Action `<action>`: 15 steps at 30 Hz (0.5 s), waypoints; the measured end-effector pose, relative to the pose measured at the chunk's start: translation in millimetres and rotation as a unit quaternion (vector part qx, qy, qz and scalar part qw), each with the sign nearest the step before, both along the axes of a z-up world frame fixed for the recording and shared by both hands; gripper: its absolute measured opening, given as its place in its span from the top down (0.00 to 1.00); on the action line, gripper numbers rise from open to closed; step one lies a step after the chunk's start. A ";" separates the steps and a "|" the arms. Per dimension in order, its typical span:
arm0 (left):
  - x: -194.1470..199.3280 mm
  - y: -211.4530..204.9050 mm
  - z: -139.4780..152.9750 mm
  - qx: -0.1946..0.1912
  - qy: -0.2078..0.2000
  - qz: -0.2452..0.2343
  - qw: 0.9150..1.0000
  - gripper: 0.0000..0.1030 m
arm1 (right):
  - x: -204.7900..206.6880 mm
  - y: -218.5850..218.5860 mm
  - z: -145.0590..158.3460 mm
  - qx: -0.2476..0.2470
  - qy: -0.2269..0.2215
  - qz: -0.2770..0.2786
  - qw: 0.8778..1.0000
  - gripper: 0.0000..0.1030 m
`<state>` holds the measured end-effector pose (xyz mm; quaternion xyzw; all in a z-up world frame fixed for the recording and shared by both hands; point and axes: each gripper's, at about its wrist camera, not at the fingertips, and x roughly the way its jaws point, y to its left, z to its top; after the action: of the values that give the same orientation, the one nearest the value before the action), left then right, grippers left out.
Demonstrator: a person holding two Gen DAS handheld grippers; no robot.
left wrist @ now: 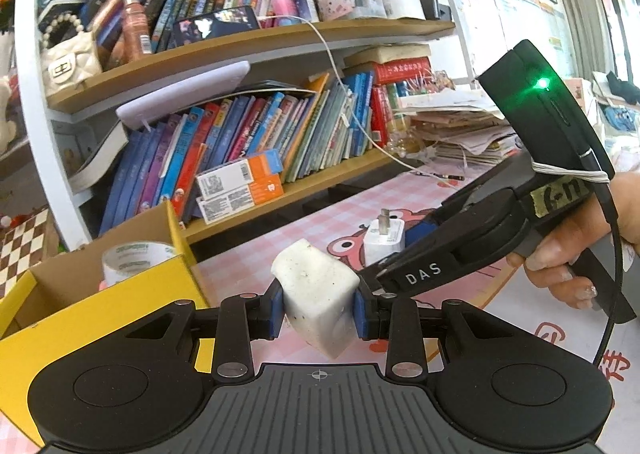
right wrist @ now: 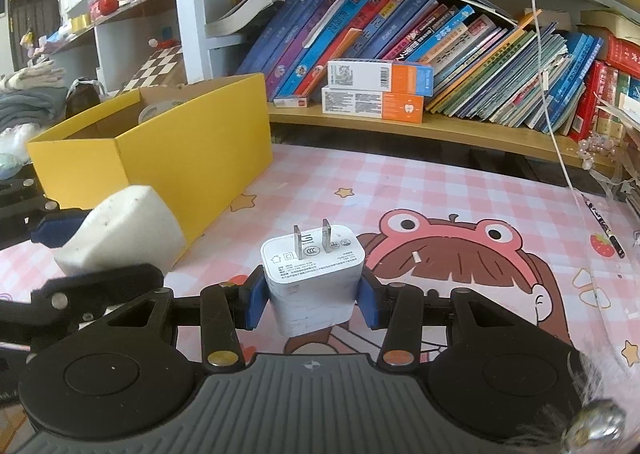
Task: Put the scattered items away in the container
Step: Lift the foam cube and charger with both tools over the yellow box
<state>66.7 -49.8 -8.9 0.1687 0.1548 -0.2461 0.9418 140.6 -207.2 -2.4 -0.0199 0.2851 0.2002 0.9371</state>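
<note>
My left gripper (left wrist: 319, 308) is shut on a white, speckled eraser block (left wrist: 316, 290), held above the pink checked tablecloth just right of the yellow cardboard box (left wrist: 120, 318). My right gripper (right wrist: 314, 300) is shut on a white charger plug (right wrist: 314, 286), prongs up. In the left wrist view the right gripper (left wrist: 400, 250) comes in from the right, a hand on its handle, with the charger plug (left wrist: 384, 244) showing behind it. The right wrist view has the eraser block (right wrist: 120, 230) and left gripper (right wrist: 96, 250) at the left, beside the yellow box (right wrist: 192, 150). A roll of tape (left wrist: 136, 258) lies inside the box.
A bookshelf (right wrist: 400, 122) packed with books runs along the back of the desk, with two orange-and-white cartons (right wrist: 376, 90) on its lower board. A white cable (right wrist: 552, 94) hangs down to the desk, and a pencil (right wrist: 604, 226) lies at the right.
</note>
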 end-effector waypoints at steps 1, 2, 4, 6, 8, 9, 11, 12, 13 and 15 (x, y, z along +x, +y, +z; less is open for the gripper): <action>-0.3 2.8 1.2 -0.003 0.000 0.001 1.000 0.69 | -0.8 1.6 1.0 0.001 -0.001 0.001 1.000 0.58; -0.7 5.5 2.5 -0.006 -0.001 0.002 1.000 0.69 | -1.6 3.1 1.9 0.001 -0.002 0.003 1.000 0.58; -1.7 11.9 5.5 -0.012 -0.003 0.004 1.000 0.69 | -3.5 6.6 6.5 0.003 -0.008 0.003 1.000 0.58; -2.5 18.2 8.7 -0.016 -0.004 0.006 1.000 0.69 | -5.3 10.5 11.8 0.004 -0.016 0.004 1.000 0.58; -2.7 24.1 11.5 -0.017 -0.006 0.007 1.000 0.69 | -7.1 16.1 17.9 0.003 -0.024 0.008 1.000 0.58; -2.8 27.0 12.9 -0.018 -0.007 0.008 1.000 0.69 | -8.1 19.4 21.1 0.002 -0.028 0.011 1.000 0.58; -2.7 33.6 16.2 -0.019 -0.007 0.009 1.000 0.69 | -9.8 25.4 27.7 0.000 -0.034 0.017 0.999 0.58; -2.8 37.0 18.0 -0.019 -0.008 0.008 1.000 0.69 | -10.9 29.1 32.0 -0.003 -0.039 0.020 0.999 0.58; -2.8 40.5 20.3 -0.017 -0.010 0.009 1.000 0.69 | -12.0 32.0 35.8 -0.005 -0.044 0.023 0.999 0.58; -2.9 47.8 25.2 -0.014 -0.017 0.014 1.000 0.69 | -13.6 38.1 44.3 -0.011 -0.055 0.029 0.998 0.58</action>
<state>63.8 -2.0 16.2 0.1578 0.1376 -0.2324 0.9498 127.1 -169.2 41.9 -0.0497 0.2342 0.2228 0.9450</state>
